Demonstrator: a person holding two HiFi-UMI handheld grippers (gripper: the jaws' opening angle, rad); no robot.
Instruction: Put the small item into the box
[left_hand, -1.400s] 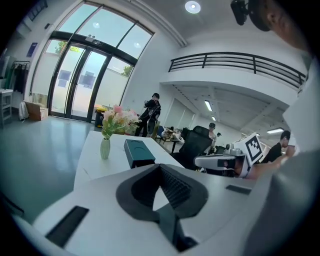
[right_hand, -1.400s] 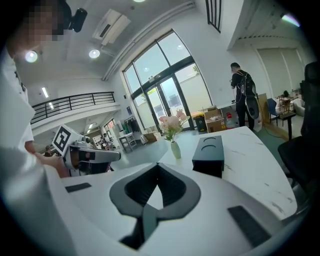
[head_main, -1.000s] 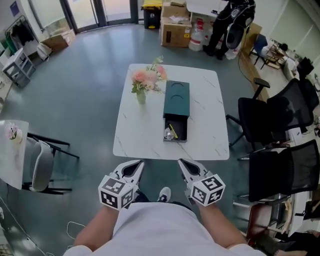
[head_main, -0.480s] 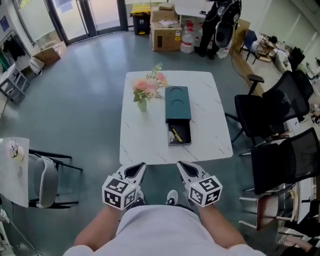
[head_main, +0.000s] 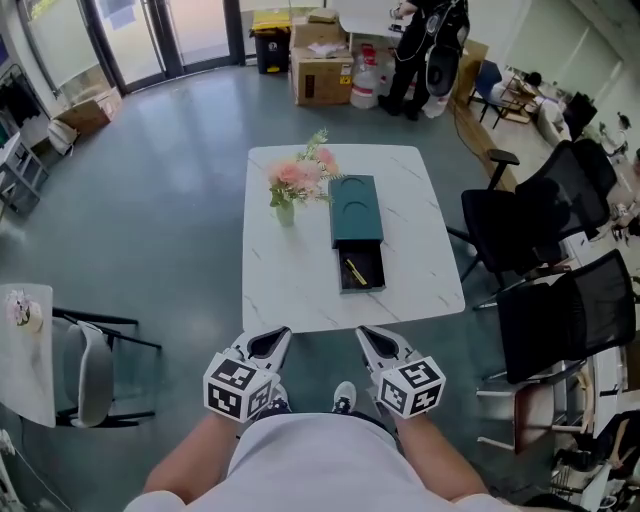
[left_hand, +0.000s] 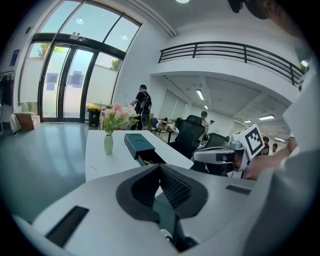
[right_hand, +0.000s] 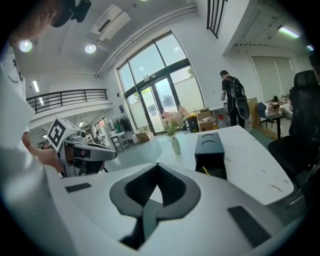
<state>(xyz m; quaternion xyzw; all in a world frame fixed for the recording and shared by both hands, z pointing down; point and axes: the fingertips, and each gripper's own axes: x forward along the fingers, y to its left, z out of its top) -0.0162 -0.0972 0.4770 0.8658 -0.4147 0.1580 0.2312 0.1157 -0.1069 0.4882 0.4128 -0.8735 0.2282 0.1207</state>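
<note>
A dark teal box (head_main: 356, 208) lies on the white marble table (head_main: 290, 290), its drawer (head_main: 362, 270) pulled out toward me. A small yellow item (head_main: 355, 272) lies inside the drawer. Both grippers hang near my body, short of the table's near edge. My left gripper (head_main: 272, 340) and right gripper (head_main: 372, 338) are shut with nothing between their fingers. The left gripper view shows the box (left_hand: 140, 144) far ahead past the closed jaws (left_hand: 160, 167). From the right gripper (right_hand: 157, 166) the box (right_hand: 210, 145) is also in sight.
A vase of pink flowers (head_main: 288, 200) stands left of the box. Black office chairs (head_main: 540, 230) crowd the table's right side. A grey chair (head_main: 85, 360) and a small table are at the left. Cardboard boxes (head_main: 320, 70) and a person stand far behind.
The table sits a little higher and farther in the head view. Both grippers stay shut and in the same place near my body.
</note>
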